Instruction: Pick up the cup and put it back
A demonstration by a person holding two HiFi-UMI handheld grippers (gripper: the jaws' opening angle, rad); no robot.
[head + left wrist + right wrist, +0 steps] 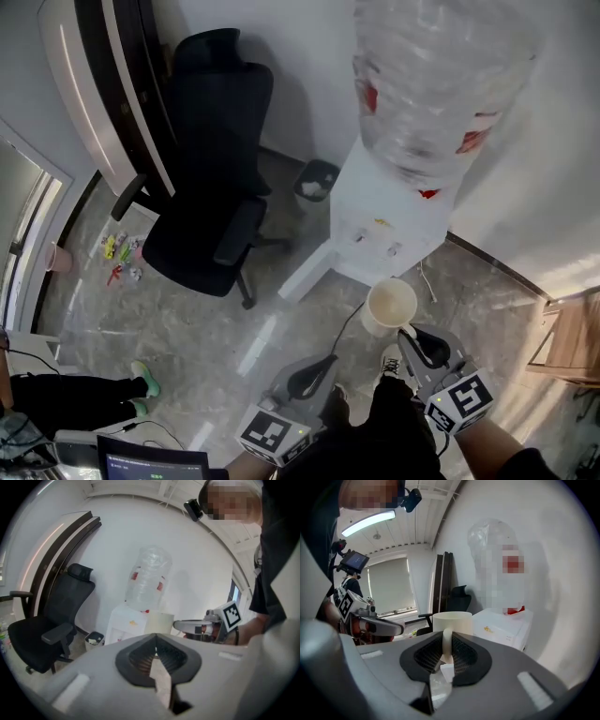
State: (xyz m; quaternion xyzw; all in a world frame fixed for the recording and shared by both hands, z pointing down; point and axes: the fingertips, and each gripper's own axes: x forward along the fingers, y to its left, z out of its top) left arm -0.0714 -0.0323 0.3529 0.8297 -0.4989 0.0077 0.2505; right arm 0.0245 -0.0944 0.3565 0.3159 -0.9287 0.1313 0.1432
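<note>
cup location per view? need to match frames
Head view: cup right of centre, in the right gripper, below the dispenser.
Left gripper view: cup at centre, just above the jaws; dispenser to its left.
Right gripper view: cup at centre, handle between the jaws; dispenser to its right.
Shared landmark: the white dispenser.

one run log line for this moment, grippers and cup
right gripper: shut on cup, by its handle | cup: held in the air near water dispenser | left gripper: shut, empty
</note>
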